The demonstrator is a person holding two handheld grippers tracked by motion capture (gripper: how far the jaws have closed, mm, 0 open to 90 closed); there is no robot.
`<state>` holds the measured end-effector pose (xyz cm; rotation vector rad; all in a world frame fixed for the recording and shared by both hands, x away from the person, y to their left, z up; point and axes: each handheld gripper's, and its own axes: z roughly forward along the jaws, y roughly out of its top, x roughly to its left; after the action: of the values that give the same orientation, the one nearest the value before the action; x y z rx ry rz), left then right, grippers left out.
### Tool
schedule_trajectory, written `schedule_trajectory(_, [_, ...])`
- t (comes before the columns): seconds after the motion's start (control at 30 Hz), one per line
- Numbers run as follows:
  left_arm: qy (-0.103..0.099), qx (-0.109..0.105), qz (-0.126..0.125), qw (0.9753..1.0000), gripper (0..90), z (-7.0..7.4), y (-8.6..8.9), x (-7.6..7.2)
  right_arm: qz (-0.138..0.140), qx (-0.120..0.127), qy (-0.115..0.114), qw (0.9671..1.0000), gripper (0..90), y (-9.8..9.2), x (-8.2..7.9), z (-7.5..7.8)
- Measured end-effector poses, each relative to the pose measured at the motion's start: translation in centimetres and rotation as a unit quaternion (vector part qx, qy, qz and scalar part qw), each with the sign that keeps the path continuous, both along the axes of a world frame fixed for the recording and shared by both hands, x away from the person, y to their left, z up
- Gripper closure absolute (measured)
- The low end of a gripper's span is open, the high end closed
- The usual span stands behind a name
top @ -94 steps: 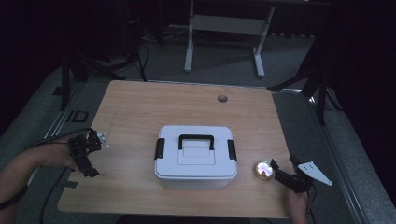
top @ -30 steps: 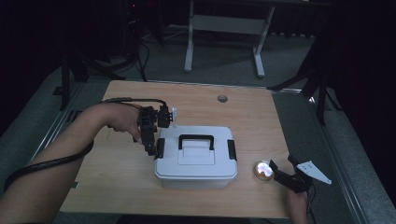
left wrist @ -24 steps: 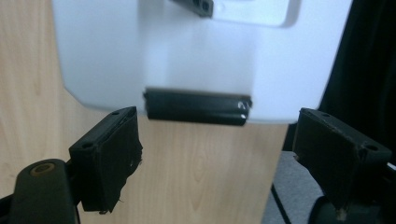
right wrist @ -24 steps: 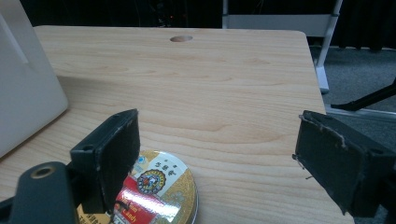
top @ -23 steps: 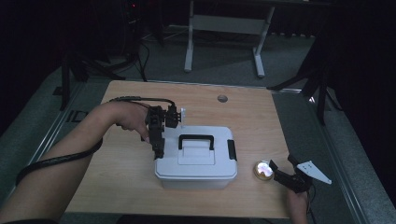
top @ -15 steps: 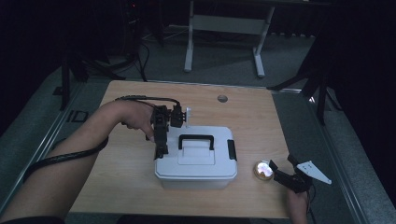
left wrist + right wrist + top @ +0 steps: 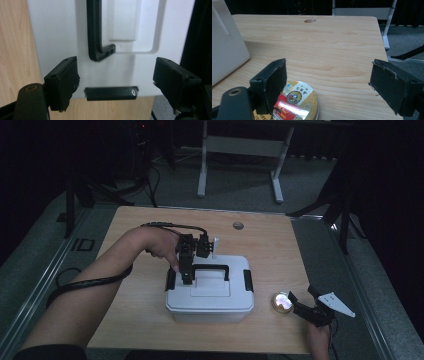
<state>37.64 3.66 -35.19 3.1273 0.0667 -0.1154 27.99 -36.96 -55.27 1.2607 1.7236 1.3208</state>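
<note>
A white rectangular plastic box [image 7: 210,290] with a black carrying handle [image 7: 211,269] folded flat on its lid sits near the middle of the pale wooden table [image 7: 140,315], closer to the person's edge; 2 black latches clip its short ends, the left latch [image 7: 170,279] and the right latch [image 7: 247,280]. The left gripper [image 7: 186,270] hangs over the lid's left part, pointed down at the near end of the handle, the person's hand [image 7: 162,251] and forearm reaching in from the left; in the left gripper view its jaws stand wide apart with nothing between them, one corner of the handle [image 7: 96,37] and a latch [image 7: 111,93] lying in the gap below. The right gripper [image 7: 300,307] rests low at the table's right front corner, just beside a small round gold-rimmed tin [image 7: 282,302] with a red and gold printed lid; in the right gripper view its jaws are spread wide, the tin [image 7: 294,105] lying by the left jaw, the box's white wall [image 7: 227,50] well off to the side.
</note>
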Motion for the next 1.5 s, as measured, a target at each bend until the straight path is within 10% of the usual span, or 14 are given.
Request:
schedule_trajectory(0.67, [-0.006,0.017,-0.011,0.9998,63.9,-1.6,-1.1,0.5,0.004,0.003,0.0,1.0,13.5,-0.1,0.0,0.0])
schedule_trajectory(1.5, [0.008,0.024,0.008,0.9996,83.4,-1.8,-1.2,0.2,0.004,0.002,0.002,1.0,13.7,0.0,0.1,0.0])
